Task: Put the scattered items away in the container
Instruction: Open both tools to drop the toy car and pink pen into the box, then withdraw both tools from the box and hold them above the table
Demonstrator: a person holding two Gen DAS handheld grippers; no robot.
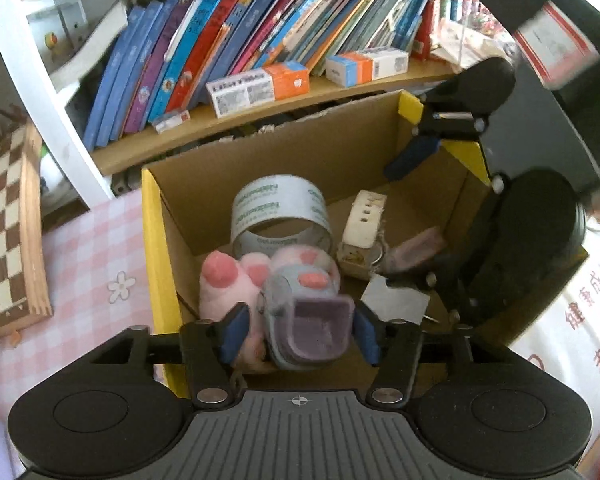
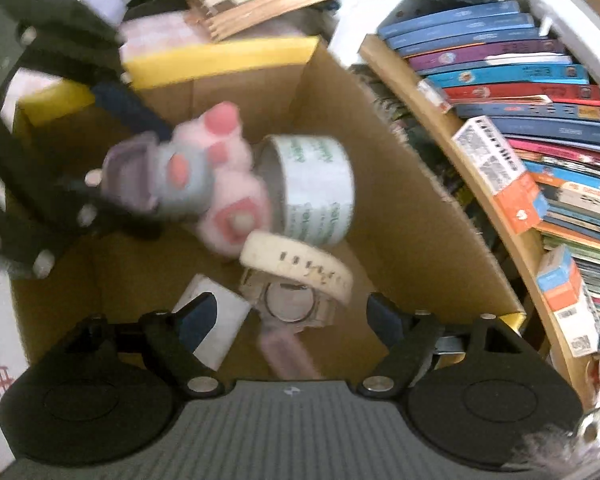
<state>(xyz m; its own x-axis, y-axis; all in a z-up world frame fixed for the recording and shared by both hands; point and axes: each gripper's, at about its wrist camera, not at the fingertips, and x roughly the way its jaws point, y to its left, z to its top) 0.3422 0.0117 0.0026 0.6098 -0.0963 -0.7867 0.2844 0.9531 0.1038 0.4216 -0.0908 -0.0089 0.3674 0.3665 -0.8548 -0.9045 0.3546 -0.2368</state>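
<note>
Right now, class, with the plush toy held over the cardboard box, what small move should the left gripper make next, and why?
Probably open the left gripper and drop the plush toy. Its fingers clamp the toy inside the cardboard box, just above the tape roll and watch.

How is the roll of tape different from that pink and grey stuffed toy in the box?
The roll of tape is a stiff, hollow white ring with green print; the stuffed toy is soft, pink and grey. The tape lies loose on the box floor, while the toy sits between the left tongs. Both are inside the cardboard box.
</note>
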